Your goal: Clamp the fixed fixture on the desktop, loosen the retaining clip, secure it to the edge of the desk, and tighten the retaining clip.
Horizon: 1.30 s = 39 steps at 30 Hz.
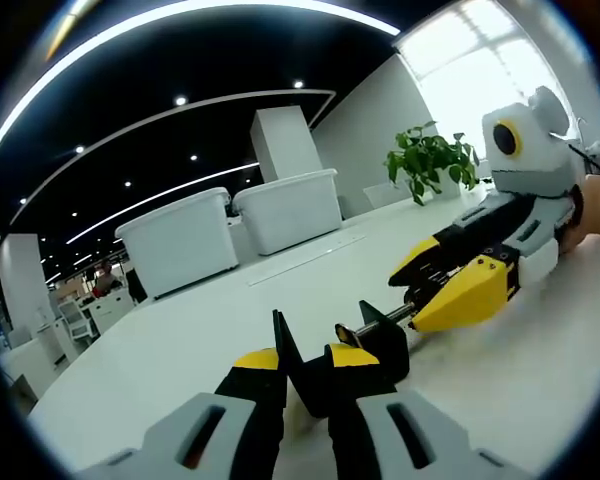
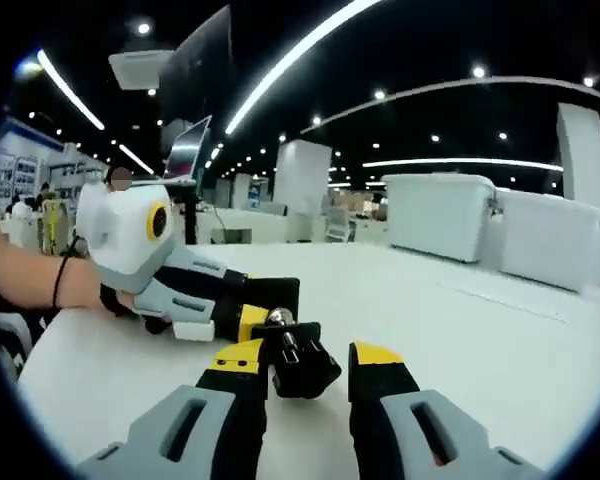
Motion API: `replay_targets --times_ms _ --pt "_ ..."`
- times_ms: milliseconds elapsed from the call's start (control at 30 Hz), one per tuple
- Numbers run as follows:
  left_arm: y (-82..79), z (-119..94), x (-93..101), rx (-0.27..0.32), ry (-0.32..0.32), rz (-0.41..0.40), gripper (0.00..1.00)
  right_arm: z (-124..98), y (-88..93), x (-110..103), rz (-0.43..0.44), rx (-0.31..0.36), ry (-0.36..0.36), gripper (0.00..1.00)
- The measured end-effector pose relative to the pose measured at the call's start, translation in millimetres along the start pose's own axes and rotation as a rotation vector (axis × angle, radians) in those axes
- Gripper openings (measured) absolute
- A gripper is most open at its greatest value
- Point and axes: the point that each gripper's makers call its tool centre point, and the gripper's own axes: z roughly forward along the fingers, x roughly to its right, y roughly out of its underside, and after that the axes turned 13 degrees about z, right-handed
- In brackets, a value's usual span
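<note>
clamp (image 1: 365,345) lay on the white desk (image 1: 230,330), a small black fixture with a metal screw rod, and both grippers had come at it from opposite ends, which read as one tool steadying the body while the other worked the screw. in the left gripper view, the left gripper (image 1: 308,365) had its yellow-tipped jaws drawn close around the black body of the clamp, pinching it, it seemed, to keep it from turning. the right gripper (image 1: 458,285) reached in from the far side of that view, its yellow tips at the outer end of the rod.

over in the right gripper view, the right gripper (image 2: 305,358) stood with its jaws spread, a clear gap on the right-hand side, and the black knob (image 2: 298,362) with its silver bolt head sat between them, close against the left-hand jaw; whether it truly pressed there i couldn't tell. the left gripper (image 2: 230,300) showed beyond the knob, a person's hand (image 2: 40,285) behind it.

the clamp sat well in from any edge of the desk, so fixing it to the edge looked not yet begun. two white bins (image 1: 235,225) stood towards the far edge, a potted plant (image 1: 430,160) further back.
</note>
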Motion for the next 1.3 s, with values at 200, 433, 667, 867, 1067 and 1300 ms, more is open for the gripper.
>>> replay_targets --times_ms 200,433,667,867,1067,1300 --pt "-0.3 -0.4 0.6 0.001 0.002 -0.001 0.15 1.6 3.1 5.2 0.139 -0.034 -0.03 0.31" --pt "-0.5 -0.5 1.1 0.003 0.005 -0.002 0.15 1.2 5.8 2.2 0.21 -0.054 -0.054 0.27" --pt "-0.5 -0.4 0.8 0.003 0.004 -0.001 0.15 -1.0 7.1 -3.4 0.031 -0.035 -0.051 0.26" --pt "-0.2 -1.0 0.3 0.001 0.002 -0.001 0.15 -0.9 12.2 -14.2 -0.164 -0.026 -0.022 0.25" --pt "-0.2 -1.2 0.2 0.0 0.002 -0.002 0.15 1.0 9.9 -9.4 -0.211 -0.021 -0.017 0.25" --pt "-0.5 -0.9 0.6 0.001 0.003 -0.002 0.15 0.0 12.6 -7.1 -0.145 -0.048 0.009 0.27"
